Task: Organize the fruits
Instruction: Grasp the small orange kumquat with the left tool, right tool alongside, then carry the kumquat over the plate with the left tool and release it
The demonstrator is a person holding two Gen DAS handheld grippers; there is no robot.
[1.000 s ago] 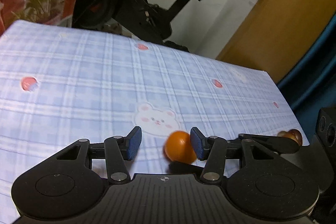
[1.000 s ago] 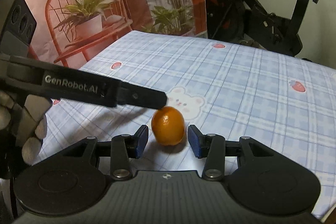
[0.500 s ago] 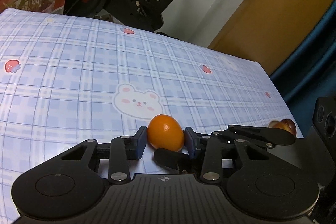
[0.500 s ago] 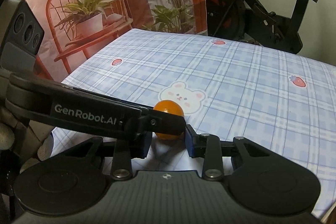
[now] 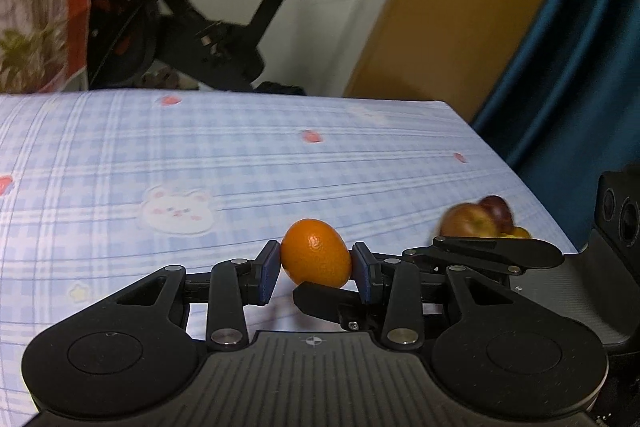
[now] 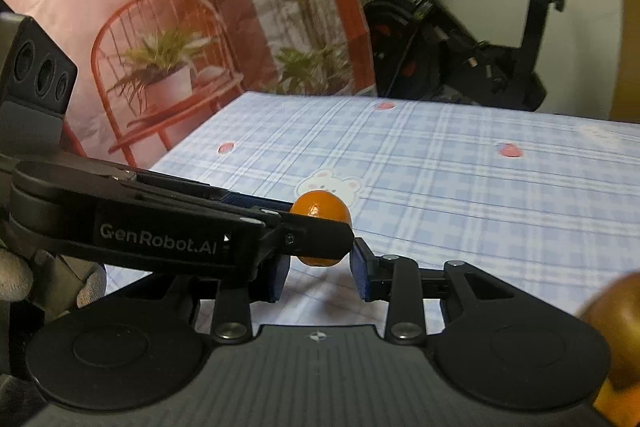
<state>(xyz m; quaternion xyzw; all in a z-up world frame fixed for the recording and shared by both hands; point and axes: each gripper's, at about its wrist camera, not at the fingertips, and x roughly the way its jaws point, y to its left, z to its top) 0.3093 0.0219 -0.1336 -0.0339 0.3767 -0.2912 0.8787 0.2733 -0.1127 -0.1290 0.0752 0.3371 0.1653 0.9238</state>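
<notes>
The left tool (image 5: 314,269) is clenched on the small orange fruit (image 5: 315,258), with one blue pad pressing each side of it, so the step in hand looks like the pick-up of this fruit from the bench (image 5: 360,163), which is covered with a blue checked cloth. In the right wrist view the same orange fruit (image 6: 320,211) sits just ahead of the right tool (image 6: 318,279), whose pads stand apart with nothing between them; this tool is released, and the left tool's arm crosses in front of it. Whether the fruit is already lifted off the cloth or only touching it cannot be told. To the right of the left tool, near the bench edge, there is a group of other fruits (image 5: 476,221) (reddish and yellow ones, blurred). The next move probably calls for carrying the orange fruit to that group, keeping the grip firm but gentle because the fruit is round and may slip, and passing clear of the right tool, which stays very near.
</notes>
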